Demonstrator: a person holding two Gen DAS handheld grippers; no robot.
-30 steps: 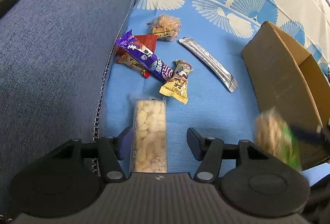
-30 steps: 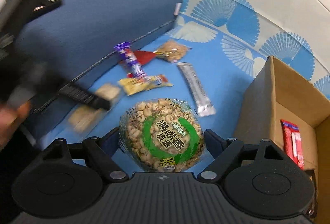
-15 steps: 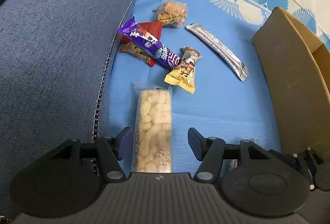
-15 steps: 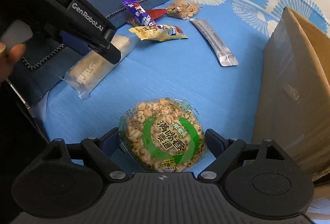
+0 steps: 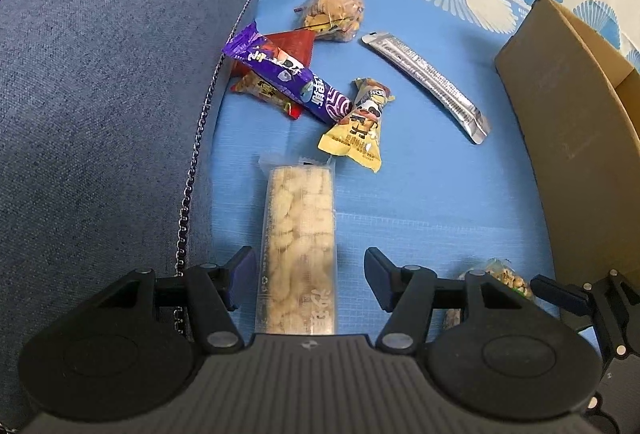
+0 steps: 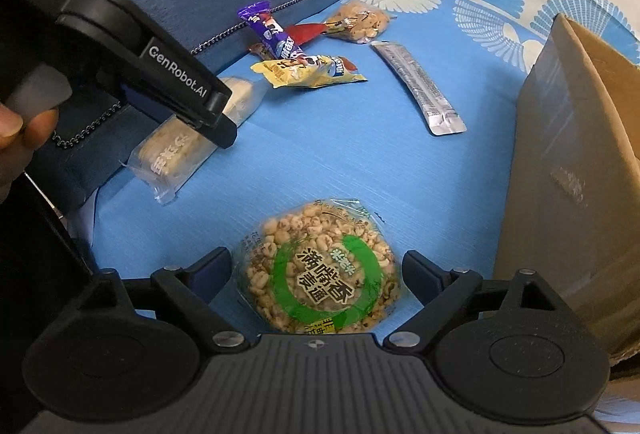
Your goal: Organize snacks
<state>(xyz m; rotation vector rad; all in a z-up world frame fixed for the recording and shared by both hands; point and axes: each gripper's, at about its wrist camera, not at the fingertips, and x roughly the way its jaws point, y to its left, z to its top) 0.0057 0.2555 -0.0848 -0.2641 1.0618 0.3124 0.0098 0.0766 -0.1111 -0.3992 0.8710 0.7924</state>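
My right gripper [image 6: 316, 268] sits low in the right wrist view with the round puffed-grain cake [image 6: 320, 268] between its jaws. They have just been opening: both pads stand clear of the wrapper, which lies on the blue cloth [image 6: 340, 154]. The wrapper carries a green ring and bold Chinese characters I cannot make out with certainty.

In the left wrist view my left gripper [image 5: 306, 276] stands about half open over the long clear pack of pale biscuits [image 5: 298, 234], at bottom centre. The pack lies nearer one pad, with a wide gap to the other, so nothing is gripped. Its print near the gripper body is too blurred to read.

The left gripper's arm, crossing the upper left of the right wrist view, reads "GenRobot.AI".

Counting the loose snacks in the middle and upper part of the left wrist view:
- one purple bar [image 5: 292, 74] with white Chinese lettering, lying across one red packet [image 5: 276, 78]
- one yellow packet [image 5: 358, 122] with a cartoon figure
- one silver stick [image 5: 428, 78], print too fine to read
- one clear bag of brown pieces [image 5: 334, 14]

That makes seven snacks in all. One cardboard box [image 5: 568, 130] stands at the right edge, and a blue cushion [image 5: 100, 94] fills the left.
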